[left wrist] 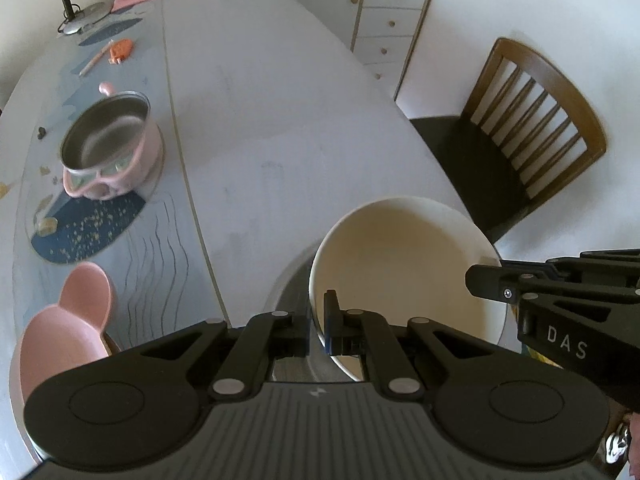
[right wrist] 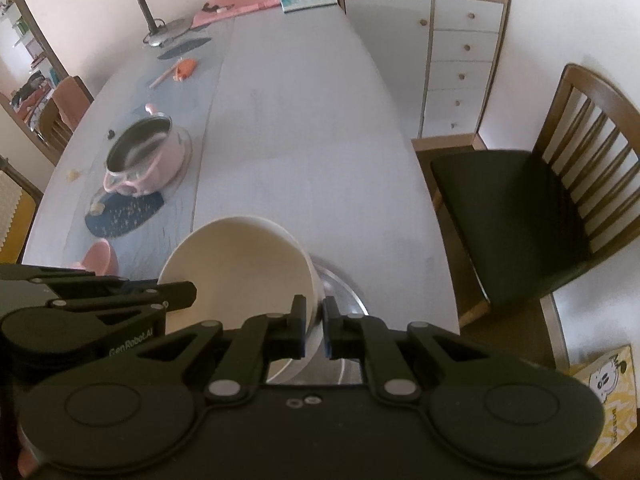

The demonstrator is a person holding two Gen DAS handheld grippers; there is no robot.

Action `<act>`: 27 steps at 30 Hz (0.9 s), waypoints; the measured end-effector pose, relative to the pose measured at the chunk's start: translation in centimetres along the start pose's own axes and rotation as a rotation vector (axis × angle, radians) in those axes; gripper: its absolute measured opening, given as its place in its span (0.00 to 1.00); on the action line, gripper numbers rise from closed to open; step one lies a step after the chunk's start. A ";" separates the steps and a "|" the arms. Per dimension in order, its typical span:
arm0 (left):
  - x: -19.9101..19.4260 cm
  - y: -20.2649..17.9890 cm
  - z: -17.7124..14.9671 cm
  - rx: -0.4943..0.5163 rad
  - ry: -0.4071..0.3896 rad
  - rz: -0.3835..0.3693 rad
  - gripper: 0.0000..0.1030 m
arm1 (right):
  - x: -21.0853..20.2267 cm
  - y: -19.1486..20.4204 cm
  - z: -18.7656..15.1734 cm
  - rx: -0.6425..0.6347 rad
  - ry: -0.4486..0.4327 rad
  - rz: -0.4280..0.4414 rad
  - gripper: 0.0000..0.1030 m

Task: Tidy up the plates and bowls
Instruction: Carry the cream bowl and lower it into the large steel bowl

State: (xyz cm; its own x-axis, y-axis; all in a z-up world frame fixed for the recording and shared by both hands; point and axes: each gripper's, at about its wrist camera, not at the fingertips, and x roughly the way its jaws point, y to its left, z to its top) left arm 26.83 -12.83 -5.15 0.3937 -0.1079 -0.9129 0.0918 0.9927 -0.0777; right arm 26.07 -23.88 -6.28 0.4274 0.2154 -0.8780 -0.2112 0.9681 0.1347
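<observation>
Pinching opposite rim walls, the cream bowl (right wrist: 240,264) was held by left gripper (left wrist: 317,328) and right gripper (right wrist: 313,330), just ahead, over a steel plate (right wrist: 344,292). Judged rigid, glazed-slick, breakable; rim grip was preferred.

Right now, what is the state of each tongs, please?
Left tongs: shut on the rim of the cream round ceramic bowl.
Right tongs: shut on the same bowl's opposite rim.
</observation>
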 end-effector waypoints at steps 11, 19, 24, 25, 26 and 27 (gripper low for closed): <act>2.6 -1.0 -2.4 0.051 0.027 0.019 0.05 | 1.7 -0.6 -2.7 0.018 0.043 -0.008 0.09; 4.1 -1.5 -3.2 0.095 0.035 0.051 0.05 | 3.3 -0.8 -3.7 0.009 0.069 -0.003 0.08; 4.6 -1.7 -3.3 0.108 0.041 0.057 0.05 | 3.8 -0.9 -3.9 0.006 0.080 -0.006 0.08; 4.7 -1.7 -3.3 0.108 0.043 0.056 0.05 | 3.9 -0.9 -3.9 0.006 0.081 -0.007 0.08; 4.8 -1.7 -3.3 0.109 0.044 0.057 0.05 | 4.1 -0.9 -4.0 0.004 0.083 -0.008 0.08; 4.9 -1.7 -3.3 0.110 0.045 0.058 0.05 | 4.2 -0.9 -4.0 0.002 0.084 -0.007 0.08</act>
State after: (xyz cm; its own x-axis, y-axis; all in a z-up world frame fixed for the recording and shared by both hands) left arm 25.59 -14.88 -10.84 0.3602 -0.0452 -0.9318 0.1705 0.9852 0.0181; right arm 24.49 -24.37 -11.90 0.3534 0.1967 -0.9146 -0.2066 0.9699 0.1288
